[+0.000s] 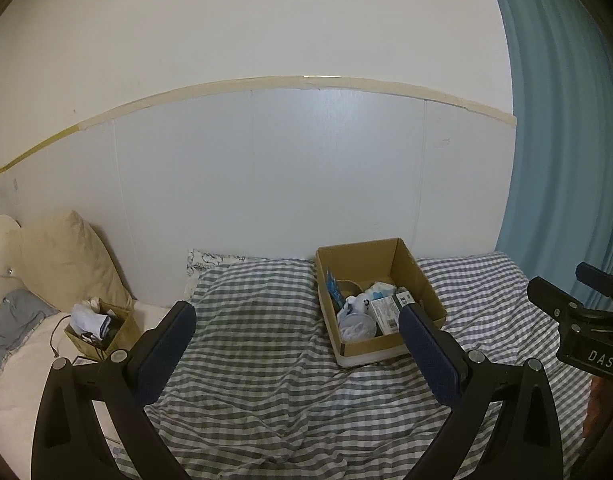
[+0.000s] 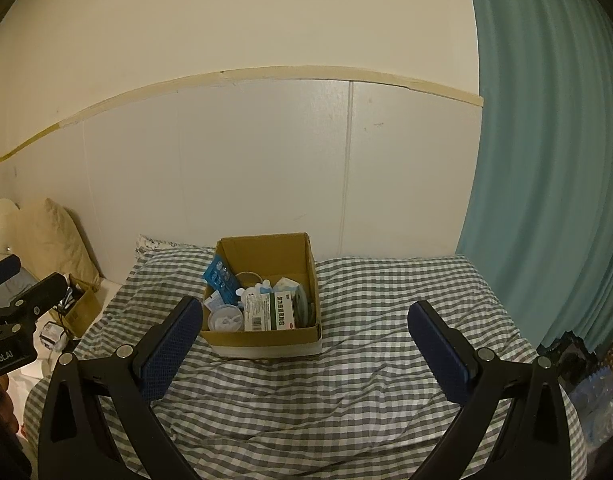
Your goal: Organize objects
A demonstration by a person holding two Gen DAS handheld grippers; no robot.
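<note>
Open cardboard box [image 2: 262, 312] (full) on bed

Cream wall [image 2: 226, 20] above pale panelling [image 1: 266, 168], teal curtain [image 2: 546, 160] at right, gingham-covered bed [image 2: 346, 392] below.

Left claw [image 1: 296, 326] and right claw [image 2: 305, 322] both spread wide, empty, level

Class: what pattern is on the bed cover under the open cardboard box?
Grey-and-white gingham checks on the bed cover, clearest in the right wrist view.
</note>
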